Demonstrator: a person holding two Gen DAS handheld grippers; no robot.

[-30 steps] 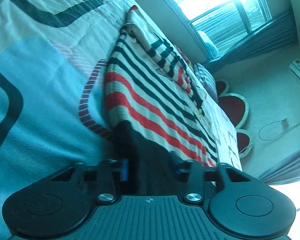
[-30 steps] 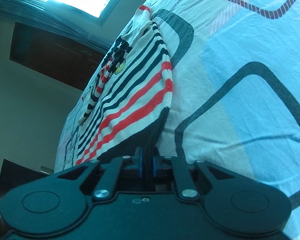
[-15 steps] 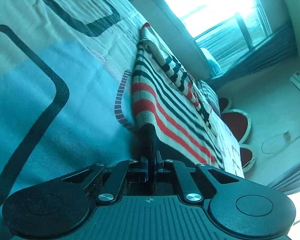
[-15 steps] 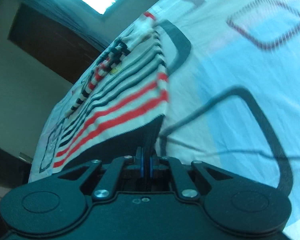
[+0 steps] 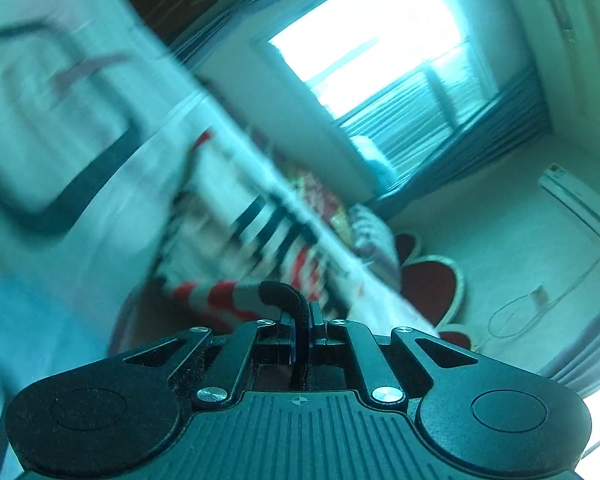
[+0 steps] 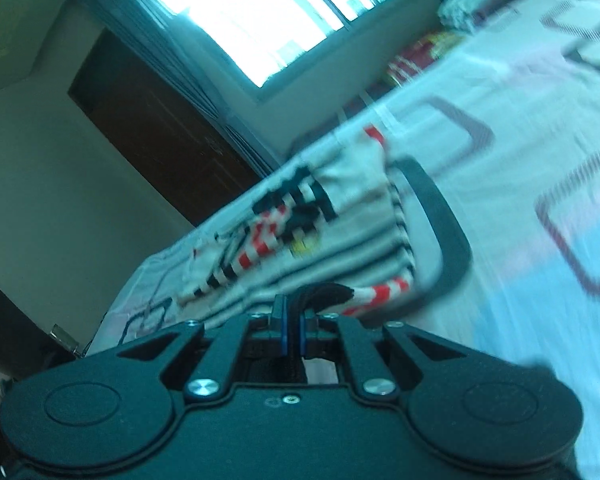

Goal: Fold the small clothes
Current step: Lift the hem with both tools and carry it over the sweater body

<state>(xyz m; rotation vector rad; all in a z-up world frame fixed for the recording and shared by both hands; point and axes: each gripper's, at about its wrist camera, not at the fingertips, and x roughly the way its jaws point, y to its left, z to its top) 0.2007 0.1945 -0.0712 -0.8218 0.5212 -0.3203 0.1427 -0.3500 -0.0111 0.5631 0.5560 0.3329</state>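
- Two grippers are in view, one per wrist camera; the left gripper (image 5: 302, 322) has its jaws clamped on the dark hem of the striped garment (image 5: 268, 236), and the right gripper (image 6: 294, 320) has its jaws pressed together on the same dark hem band at the other corner.
- One small garment is being handled: white with black stripes and red stripes near the hem (a small yellow patch shows on its front in the right view, too blurred to read). It lies on the bed (image 6: 520, 128), its hem corners raised off the sheet at both jaws, the rest trailing away across the sheet.
- One bedsheet covers the bed, pale with blue areas and rounded rectangles outlined in dark grey and dull red.
- One bright window (image 5: 368, 44) with curtains beside it; one dark wooden door (image 6: 148, 120) left of it in the right view.
- One wall air conditioner (image 5: 576, 196) (a small red mark on it, unreadable).
- No writing can be read anywhere; motion blur smears both views.
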